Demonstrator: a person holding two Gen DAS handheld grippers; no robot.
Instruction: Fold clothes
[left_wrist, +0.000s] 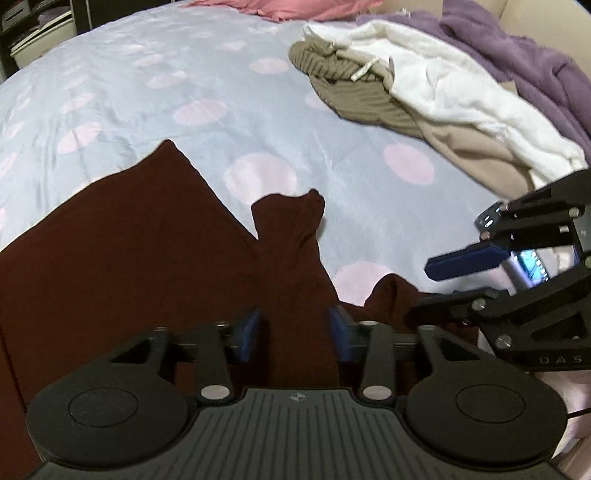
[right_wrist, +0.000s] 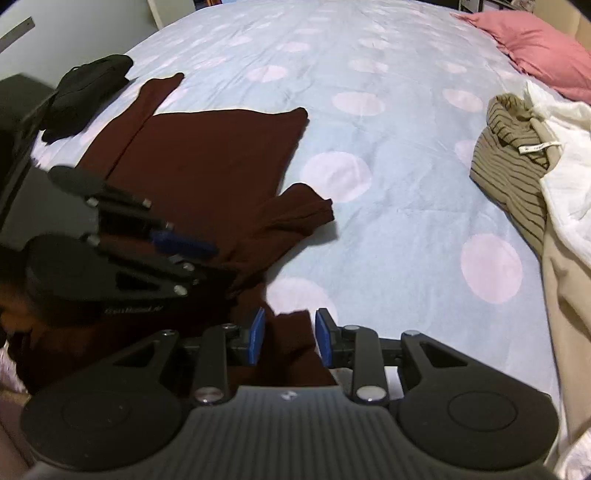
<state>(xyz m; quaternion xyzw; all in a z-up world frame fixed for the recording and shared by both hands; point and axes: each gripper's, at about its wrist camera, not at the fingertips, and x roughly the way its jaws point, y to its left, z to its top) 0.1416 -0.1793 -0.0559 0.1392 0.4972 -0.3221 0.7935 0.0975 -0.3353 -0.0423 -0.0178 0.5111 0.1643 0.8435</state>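
Observation:
A dark maroon long-sleeved top (left_wrist: 129, 240) (right_wrist: 207, 155) lies spread on the bed, one sleeve crumpled towards the middle. In the left wrist view my left gripper (left_wrist: 295, 332) hangs over that sleeve with its blue pads apart. The cloth runs between them and I see no pinch. My right gripper (left_wrist: 419, 291) reaches in from the right, with bedspread showing between its fingers. In its own view the right gripper (right_wrist: 290, 336) stands open around a raised corner of the maroon cloth. The left gripper (right_wrist: 181, 225) hovers over the garment at the left.
The bedspread (left_wrist: 332, 147) is light blue with pink dots. A heap at the right holds a striped olive top (right_wrist: 509, 173), white cloth (left_wrist: 443, 92), beige cloth (right_wrist: 569, 295) and purple fleece (left_wrist: 517, 48). Pink pillow (right_wrist: 539, 48) at the head; black bundle (right_wrist: 85, 88) at far left.

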